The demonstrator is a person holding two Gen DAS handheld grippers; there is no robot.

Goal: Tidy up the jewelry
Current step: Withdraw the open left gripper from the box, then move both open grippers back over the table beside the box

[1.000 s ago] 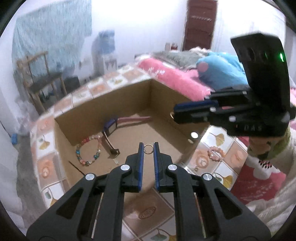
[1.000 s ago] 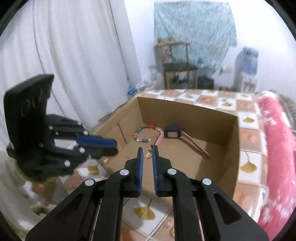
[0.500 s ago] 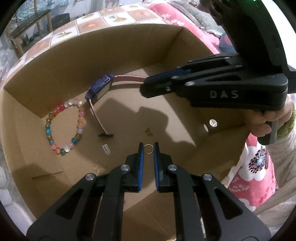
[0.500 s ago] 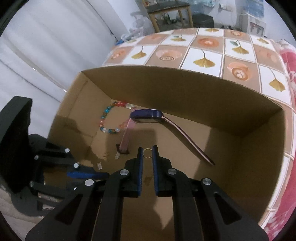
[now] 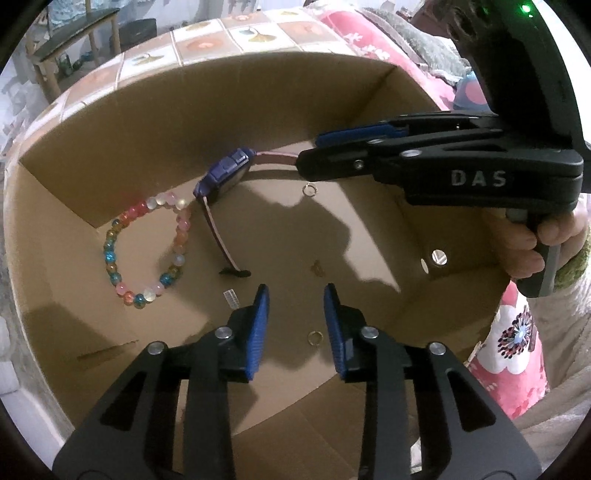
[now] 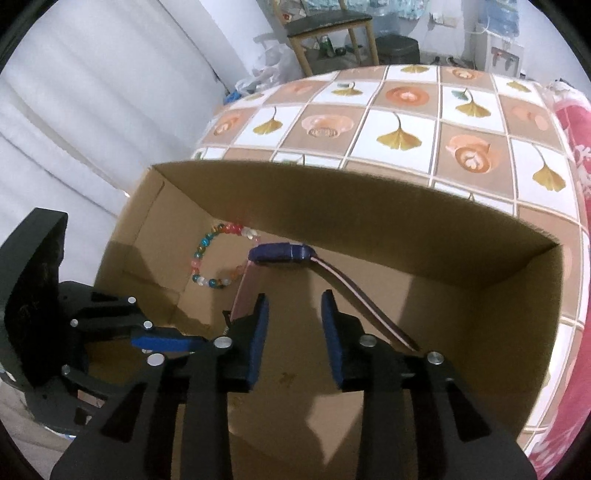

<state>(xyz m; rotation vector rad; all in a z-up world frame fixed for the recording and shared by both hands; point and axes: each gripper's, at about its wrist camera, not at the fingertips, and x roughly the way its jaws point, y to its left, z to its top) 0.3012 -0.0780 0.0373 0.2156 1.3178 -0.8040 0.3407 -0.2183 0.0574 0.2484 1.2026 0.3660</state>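
Observation:
Both grippers hang over an open cardboard box (image 5: 184,122). My left gripper (image 5: 295,291) is opening, nothing pressed between its pads. A small gold ring (image 5: 314,337) lies free on the box floor just below its jaws. My right gripper (image 5: 314,155) reaches in from the right, also opening. A second small ring (image 5: 308,190) sits loose just under its tip; whether it is in the air or on the floor I cannot tell. In the right wrist view the right gripper (image 6: 294,299) holds nothing. A colourful bead bracelet (image 5: 147,251) and a purple watch (image 5: 225,177) with a pink strap lie in the box.
The box (image 6: 369,206) stands on a table with a leaf-and-shell tiled cloth (image 6: 399,110). A person's hand (image 5: 524,251) grips the right tool's handle. A white curtain (image 6: 74,110) hangs left, a wooden chair (image 6: 325,26) stands behind, a pink blanket (image 6: 576,184) lies right.
Both grippers came down from above the table into the box, each shut on a small ring. Their jaws have since parted and both rings have come free.

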